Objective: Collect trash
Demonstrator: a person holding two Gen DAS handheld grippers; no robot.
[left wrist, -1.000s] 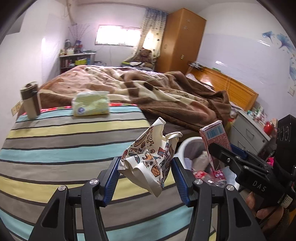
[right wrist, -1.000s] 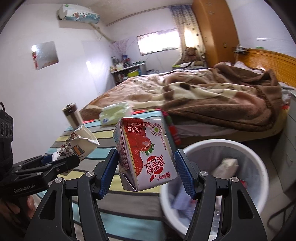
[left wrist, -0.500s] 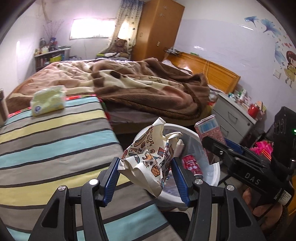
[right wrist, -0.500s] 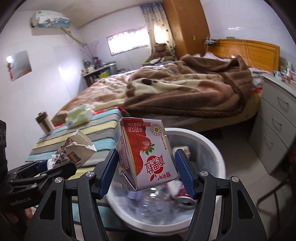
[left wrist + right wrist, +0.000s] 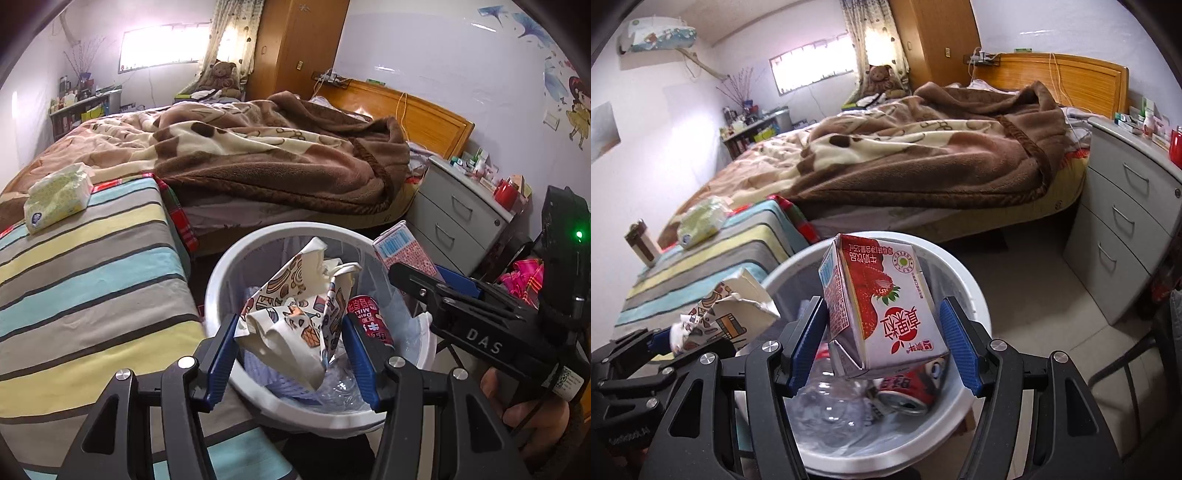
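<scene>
My left gripper [image 5: 291, 350] is shut on a crumpled patterned paper wrapper [image 5: 295, 317] and holds it over the white trash bin [image 5: 225, 266]. My right gripper [image 5: 882, 343] is shut on a strawberry milk carton [image 5: 882, 306] and holds it over the same bin [image 5: 964, 273]. The bin holds a red can [image 5: 908, 391], a clear plastic bottle [image 5: 823, 402] and other trash. The carton [image 5: 402, 251] and right gripper also show at the right of the left wrist view. The wrapper [image 5: 724, 317] shows at the left of the right wrist view.
A striped cloth-covered table [image 5: 85, 266] stands left of the bin, with a tissue pack [image 5: 57, 197] and a flask [image 5: 641, 245] on it. A bed with a brown blanket [image 5: 277, 155] lies behind. A grey drawer unit [image 5: 1126, 221] stands to the right.
Both grippers have moved right from over the table to above the bin and lower toward it, each still holding its item.
</scene>
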